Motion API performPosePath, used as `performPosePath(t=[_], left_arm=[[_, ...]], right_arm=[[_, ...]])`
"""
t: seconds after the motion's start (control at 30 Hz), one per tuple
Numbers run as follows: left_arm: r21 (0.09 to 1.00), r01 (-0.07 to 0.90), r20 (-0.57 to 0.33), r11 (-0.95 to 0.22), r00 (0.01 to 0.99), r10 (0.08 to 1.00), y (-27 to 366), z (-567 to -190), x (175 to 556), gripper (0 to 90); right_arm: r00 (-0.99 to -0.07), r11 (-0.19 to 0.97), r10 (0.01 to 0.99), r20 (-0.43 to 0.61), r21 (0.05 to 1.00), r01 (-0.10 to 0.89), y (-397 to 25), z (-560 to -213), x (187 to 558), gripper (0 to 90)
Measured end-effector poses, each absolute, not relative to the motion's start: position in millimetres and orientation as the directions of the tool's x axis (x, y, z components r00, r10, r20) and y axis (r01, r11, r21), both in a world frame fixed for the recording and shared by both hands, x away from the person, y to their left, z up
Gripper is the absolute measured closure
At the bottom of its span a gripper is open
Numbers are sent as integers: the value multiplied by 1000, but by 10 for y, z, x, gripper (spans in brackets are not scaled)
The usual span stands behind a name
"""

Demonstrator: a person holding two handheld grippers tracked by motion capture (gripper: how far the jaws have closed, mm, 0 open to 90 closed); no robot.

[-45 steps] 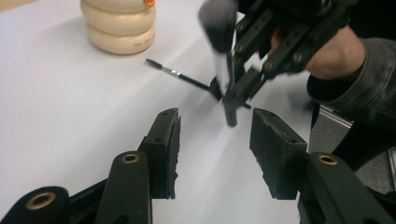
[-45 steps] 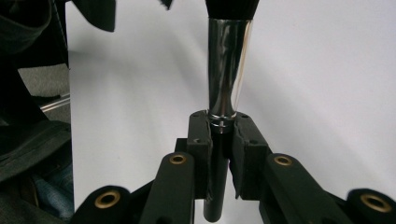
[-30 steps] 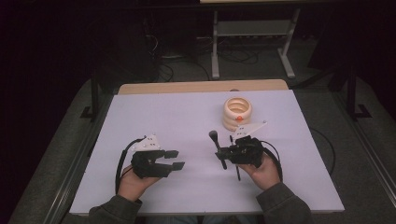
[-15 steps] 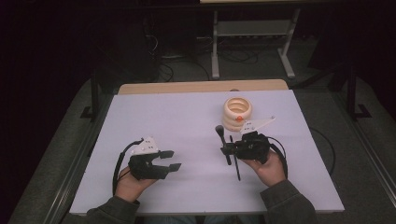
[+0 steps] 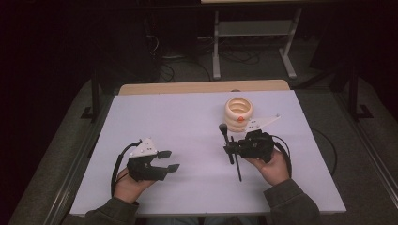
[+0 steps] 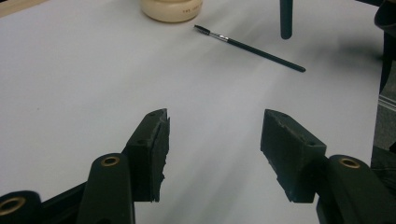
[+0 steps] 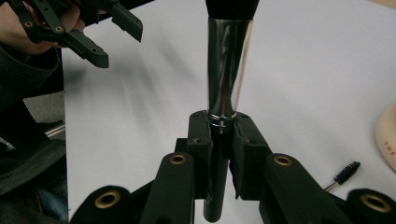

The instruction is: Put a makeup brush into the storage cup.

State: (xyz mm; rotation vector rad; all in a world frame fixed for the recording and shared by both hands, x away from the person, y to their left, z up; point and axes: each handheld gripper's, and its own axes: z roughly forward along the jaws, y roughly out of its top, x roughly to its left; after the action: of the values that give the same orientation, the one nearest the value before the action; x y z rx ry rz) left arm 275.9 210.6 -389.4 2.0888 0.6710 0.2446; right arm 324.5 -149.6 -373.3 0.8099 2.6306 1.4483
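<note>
The makeup brush [image 7: 229, 70] sits clamped in the right gripper [image 7: 219, 140], lifted off the table above its right half, just in front of the cream ribbed holder [image 5: 239, 109]. In the right gripper view the jaws press on the black handle right below the shiny silver ferrule, with the dark bristle head at the top edge. In the high view the brush [image 5: 226, 140] points away from the person, its head toward the holder.

The table [image 5: 187, 122] is a plain white sheet with a strip of bare wood along its far edge. Around it lies dark grey carpet, with a metal stand and loose cables in the dim background.

The left gripper [image 5: 162, 161] hovers over the near left of the table, jaws spread wide with nothing between them; in the left gripper view only white surface shows in the gap. Farther off in that view a thin black liner brush [image 6: 252, 46] lies flat on the table near the holder's base [image 6: 172, 9]. In the right gripper view a small mascara wand [image 7: 344, 173] lies on the table beside the holder's edge [image 7: 387, 135]
</note>
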Motion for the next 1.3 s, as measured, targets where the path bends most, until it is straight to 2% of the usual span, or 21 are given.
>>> performPosePath(t=[0.43, 0.9, 1.3], left_arm=[[816, 369, -64, -445, 823, 564, 2142, -3910, 2769, 393], [811, 355, -43, -464, 828, 558, 2161, -3916, 2774, 385], [818, 364, -60, -446, 824, 563, 2169, -3916, 2777, 383]], right_arm=[[-866, 432, 457, 205, 800, 417, -1585, -3525, 3304, 782], [-846, 381, 485, 221, 817, 433, -1740, -3315, 3526, 783], [-828, 353, 516, 221, 826, 440, -1831, -3104, 3712, 783]])
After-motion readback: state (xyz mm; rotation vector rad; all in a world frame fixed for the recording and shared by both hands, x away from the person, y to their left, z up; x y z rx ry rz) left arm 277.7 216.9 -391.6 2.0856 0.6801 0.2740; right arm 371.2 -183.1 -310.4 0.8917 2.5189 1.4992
